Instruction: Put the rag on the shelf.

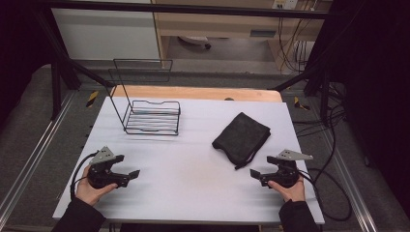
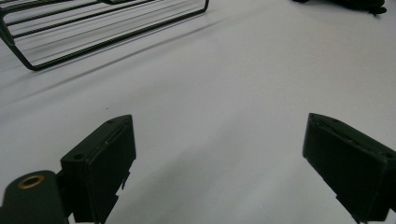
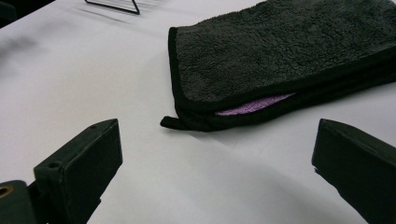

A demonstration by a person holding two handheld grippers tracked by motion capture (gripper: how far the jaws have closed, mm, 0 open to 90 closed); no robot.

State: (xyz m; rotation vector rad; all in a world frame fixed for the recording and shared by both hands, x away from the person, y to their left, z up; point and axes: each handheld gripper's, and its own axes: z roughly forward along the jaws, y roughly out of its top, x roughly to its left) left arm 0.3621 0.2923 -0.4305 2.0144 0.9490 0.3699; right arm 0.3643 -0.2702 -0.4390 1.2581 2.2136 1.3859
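A folded black towel (image 1: 241, 137) lies flat on the white table (image 1: 193, 169), right of centre; in the right gripper view the towel (image 3: 280, 51) shows a purple lining at its fold. A black wire rack (image 1: 152, 116) stands at the back left, its corner also in the left gripper view as the rack (image 2: 93, 32). My left gripper (image 1: 126, 166) rests near the front left, open and empty, pointing right. My right gripper (image 1: 261, 166) sits front right, open and empty, just short of the towel's near corner. Open jaws frame bare table for the left gripper (image 2: 219, 163) and the right gripper (image 3: 217, 168).
A wooden strip (image 1: 193, 92) runs along the table's far edge. Cables (image 1: 333, 193) trail off the right side onto the floor. Black frame posts (image 1: 58, 72) stand at both back corners. Bare white surface spans the table's middle and front.
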